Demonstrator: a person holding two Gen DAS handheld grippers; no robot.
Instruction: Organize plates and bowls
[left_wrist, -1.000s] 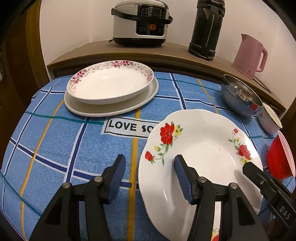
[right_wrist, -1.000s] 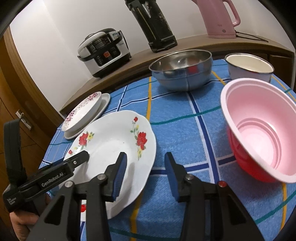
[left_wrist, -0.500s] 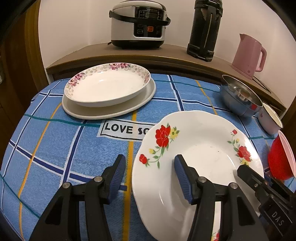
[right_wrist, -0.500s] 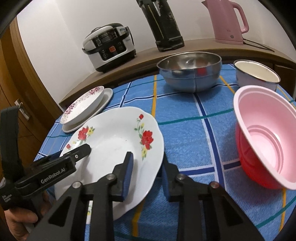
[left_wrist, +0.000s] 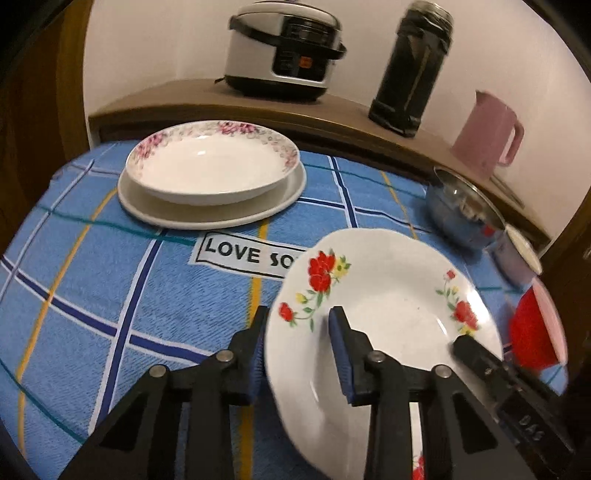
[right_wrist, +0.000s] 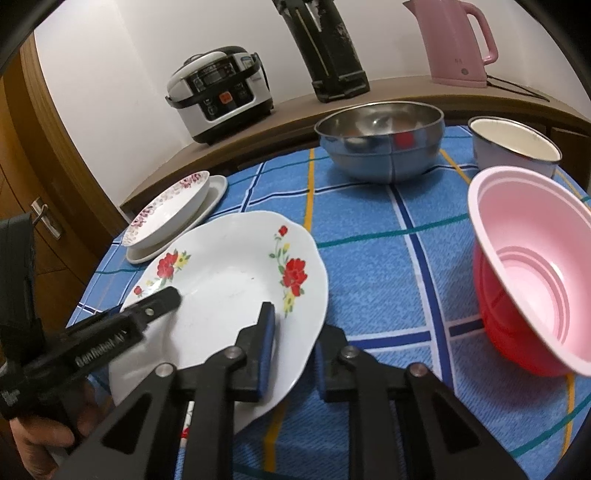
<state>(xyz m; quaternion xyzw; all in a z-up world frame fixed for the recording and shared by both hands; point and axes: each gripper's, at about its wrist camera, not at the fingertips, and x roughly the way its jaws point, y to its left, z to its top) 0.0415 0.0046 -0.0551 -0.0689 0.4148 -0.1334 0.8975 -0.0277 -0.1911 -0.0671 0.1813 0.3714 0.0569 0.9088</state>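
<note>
A white plate with red flowers (left_wrist: 388, 306) (right_wrist: 229, 280) is tilted above the blue checked cloth. My left gripper (left_wrist: 299, 336) is shut on its left rim, one finger under, one finger inside. My right gripper (right_wrist: 293, 332) is shut on its right rim the same way. Each gripper shows in the other's view. At the far left a pink-flowered deep plate (left_wrist: 212, 164) (right_wrist: 166, 210) sits on a plain white plate (left_wrist: 221, 212).
A steel bowl (right_wrist: 380, 144), a white enamel cup (right_wrist: 513, 147) and a red-and-pink plastic bowl (right_wrist: 528, 295) stand at the right. A rice cooker (left_wrist: 284, 48), a black flask (left_wrist: 413, 66) and a pink kettle (right_wrist: 454, 40) stand on the wooden shelf behind.
Both grippers have closed on the red-flowered plate's opposite rims. The plate has tilted up off the cloth and shifted slightly left.
</note>
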